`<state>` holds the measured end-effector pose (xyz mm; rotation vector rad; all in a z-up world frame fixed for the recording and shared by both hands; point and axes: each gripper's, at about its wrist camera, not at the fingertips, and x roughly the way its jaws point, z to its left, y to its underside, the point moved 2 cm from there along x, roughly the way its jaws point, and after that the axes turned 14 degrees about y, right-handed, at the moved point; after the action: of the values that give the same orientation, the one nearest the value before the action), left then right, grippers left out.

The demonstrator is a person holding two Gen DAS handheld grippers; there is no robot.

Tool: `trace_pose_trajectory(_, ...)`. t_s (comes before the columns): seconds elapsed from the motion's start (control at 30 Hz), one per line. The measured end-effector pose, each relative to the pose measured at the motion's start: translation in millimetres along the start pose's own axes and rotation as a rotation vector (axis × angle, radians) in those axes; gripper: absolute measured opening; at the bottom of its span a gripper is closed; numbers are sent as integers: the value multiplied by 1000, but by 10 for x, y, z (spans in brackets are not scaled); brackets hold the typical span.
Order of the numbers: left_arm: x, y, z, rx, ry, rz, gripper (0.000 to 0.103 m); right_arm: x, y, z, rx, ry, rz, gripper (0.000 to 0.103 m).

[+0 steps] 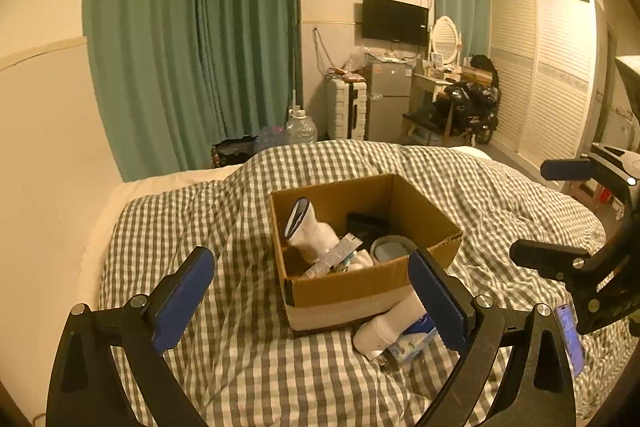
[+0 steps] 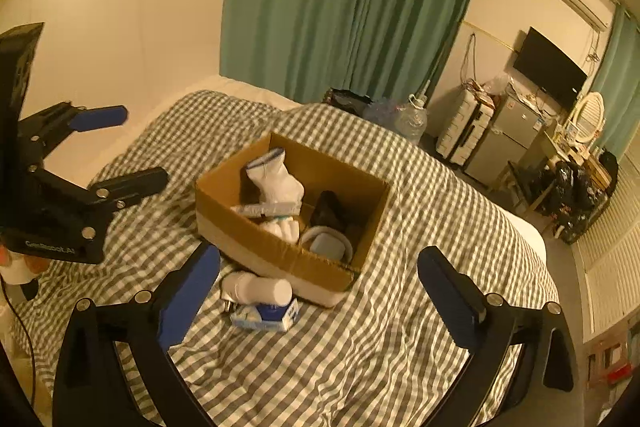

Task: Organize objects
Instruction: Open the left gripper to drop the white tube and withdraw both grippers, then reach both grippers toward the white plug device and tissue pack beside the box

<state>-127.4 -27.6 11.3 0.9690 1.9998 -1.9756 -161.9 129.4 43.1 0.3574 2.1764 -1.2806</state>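
Observation:
An open cardboard box (image 1: 344, 291) (image 2: 280, 255) sits on the checked bedspread. Inside lie white socks (image 1: 312, 235) (image 2: 276, 179), a flat tube (image 1: 332, 255) (image 2: 268, 209), a dark item (image 1: 366, 223) (image 2: 330, 213) and a grey round container (image 1: 390, 249) (image 2: 326, 243). Against the box's near side lie a white bottle (image 1: 384, 331) (image 2: 256, 289) and a small blue-white carton (image 1: 414, 341) (image 2: 266, 315). My left gripper (image 1: 312, 295) is open and empty, short of the box. My right gripper (image 2: 320, 291) is open and empty above the bottle and carton. Each gripper shows in the other's view, the right one (image 1: 536, 211) and the left one (image 2: 136, 151).
The checked bedspread (image 1: 240, 367) (image 2: 360, 367) covers the bed. Green curtains (image 1: 192, 39), a wall TV (image 1: 394, 21), a suitcase (image 1: 346, 109), a small fridge (image 1: 388, 103), a dressing table with black bags (image 1: 468, 103) and a louvred wardrobe (image 1: 544, 67) stand beyond the bed's far end.

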Motion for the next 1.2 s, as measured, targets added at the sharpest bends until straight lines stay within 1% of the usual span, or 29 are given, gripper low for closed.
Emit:
trace_pose_trajectory(0.1, 51, 143, 4, -30, 2, 7, 100, 71, 148, 68, -3, 15, 24, 100)
trace_pose_trajectory(0.2, 156, 307, 11, -52, -7, 21, 100, 217, 316, 137, 15, 7, 57, 100)
trace_pose_trajectory(0.37, 436, 628, 75, -87, -31, 80, 100, 606, 608, 273, 50, -22, 142, 100)
trace_pose_trajectory(0.5, 637, 848, 133, -115, -45, 133, 100, 864, 792, 459, 35, -37, 187, 100)
trace_pose_trajectory(0.7, 788, 1047, 231, -126, -66, 181, 100, 1081, 920, 743, -50, -39, 196, 99)
trace_pose_trajectory(0.8, 805, 1107, 306, -145, -65, 190, 100, 1170, 961, 833, -58, -49, 192, 99)
trace_pose_trajectory(0.97, 868, 1171, 354, -166, -63, 211, 100, 1356, 1011, 965, -91, -61, 222, 99)
trace_pose_trajectory(1.0, 879, 1177, 352, -168, -62, 214, 100, 1381, 1021, 976, -95, -61, 227, 97)
trace_pose_trajectory(1.07, 901, 1191, 345, -167, -61, 223, 100, 1433, 1043, 989, -103, -65, 240, 88)
trace_pose_trajectory(1.1, 911, 1195, 338, -165, -62, 226, 100, 1466, 1061, 998, -109, -64, 253, 80)
trace_pose_trajectory(1.2, 933, 1187, 286, -150, -61, 234, 100, 1465, 1075, 982, -116, -63, 245, 76)
